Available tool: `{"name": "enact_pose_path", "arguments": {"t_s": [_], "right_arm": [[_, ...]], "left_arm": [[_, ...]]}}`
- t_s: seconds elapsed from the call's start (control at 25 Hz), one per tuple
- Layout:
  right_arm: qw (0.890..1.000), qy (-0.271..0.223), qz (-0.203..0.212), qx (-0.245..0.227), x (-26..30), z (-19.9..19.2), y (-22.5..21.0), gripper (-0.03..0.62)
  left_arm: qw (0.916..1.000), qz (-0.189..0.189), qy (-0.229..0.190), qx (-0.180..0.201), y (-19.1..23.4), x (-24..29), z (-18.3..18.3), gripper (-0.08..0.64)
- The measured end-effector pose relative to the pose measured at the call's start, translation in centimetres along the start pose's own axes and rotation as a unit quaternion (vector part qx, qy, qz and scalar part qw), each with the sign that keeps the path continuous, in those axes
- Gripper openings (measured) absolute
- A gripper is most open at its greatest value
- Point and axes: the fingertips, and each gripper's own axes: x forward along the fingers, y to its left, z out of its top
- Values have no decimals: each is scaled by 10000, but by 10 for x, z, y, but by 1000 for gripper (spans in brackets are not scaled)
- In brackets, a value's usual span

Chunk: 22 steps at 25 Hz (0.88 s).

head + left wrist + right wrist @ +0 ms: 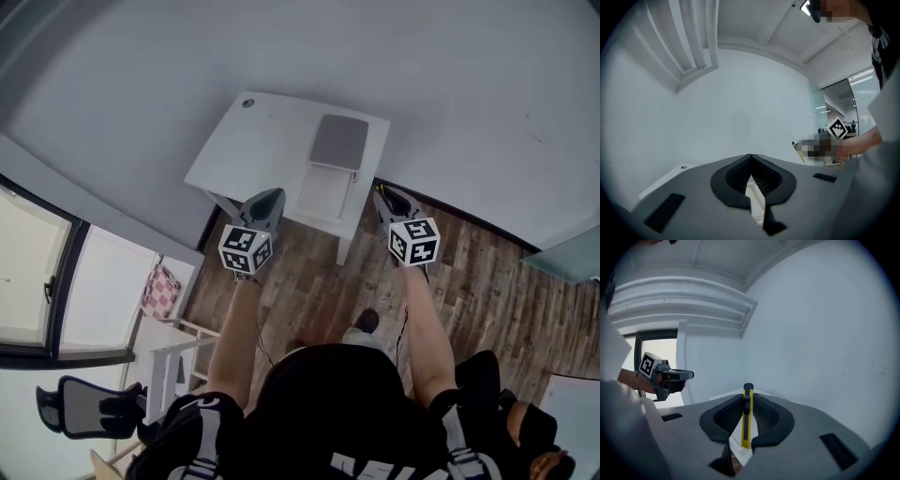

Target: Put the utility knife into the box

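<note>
Right tool (747,414) is pinching the yellow utility knife (746,420) upright between its pads; left tool (751,174) is pressed together, nothing in it. Both hover by the white counter's (246,150) near edge. The box (330,173) sits toward the counter's right side, with open wood floor (487,281) around.

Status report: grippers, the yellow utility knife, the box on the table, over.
Left gripper shut, empty. Right gripper clamped on yellow utility knife. Grey-and-white box on white table ahead, knife not yet in. Nothing seen in the way.
</note>
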Motion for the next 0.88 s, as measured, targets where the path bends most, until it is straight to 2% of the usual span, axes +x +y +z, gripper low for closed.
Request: {"name": "enact_pose_path", "arguments": {"t_s": [0.88], "right_arm": [[9914,179,1287,-158,53,1,-53,81]], "left_arm": [[9939,1079,61,-219,-15,39,-2,23]]}}
